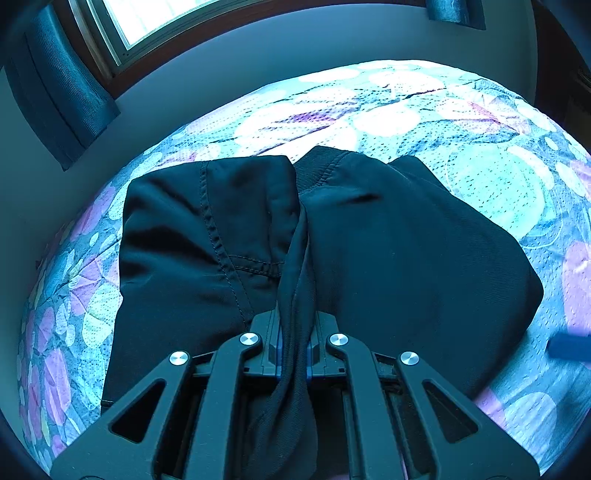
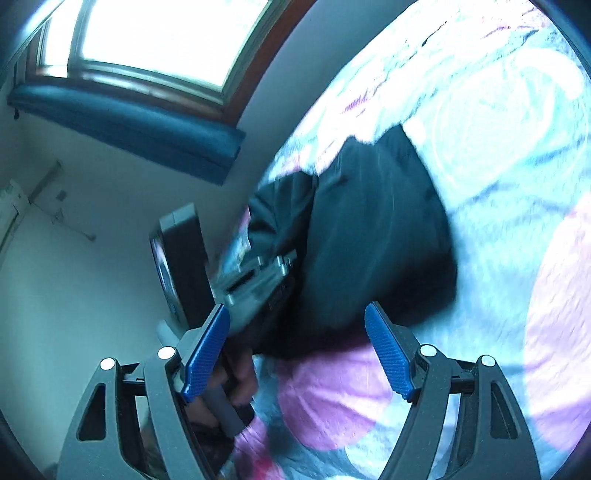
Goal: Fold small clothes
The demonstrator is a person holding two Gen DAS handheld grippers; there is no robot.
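A black garment [image 1: 388, 243] with stitched seams lies partly folded on the floral bedspread [image 1: 498, 177]. My left gripper [image 1: 294, 350] is shut on a bunched fold of its near edge, the cloth running between the blue pads. In the right wrist view the black garment [image 2: 369, 240] is blurred, lying on the bedspread [image 2: 517, 184]. My right gripper [image 2: 295, 354] is open and empty, above the bed just short of the garment's near edge. The left gripper [image 2: 258, 280] and the hand holding it show at the garment's left side.
A window [image 1: 155, 18] with blue curtains [image 1: 62, 85] is on the wall beyond the bed. The bed's far and left edges meet the wall. A blue object [image 1: 569, 347] shows at the right edge of the left wrist view.
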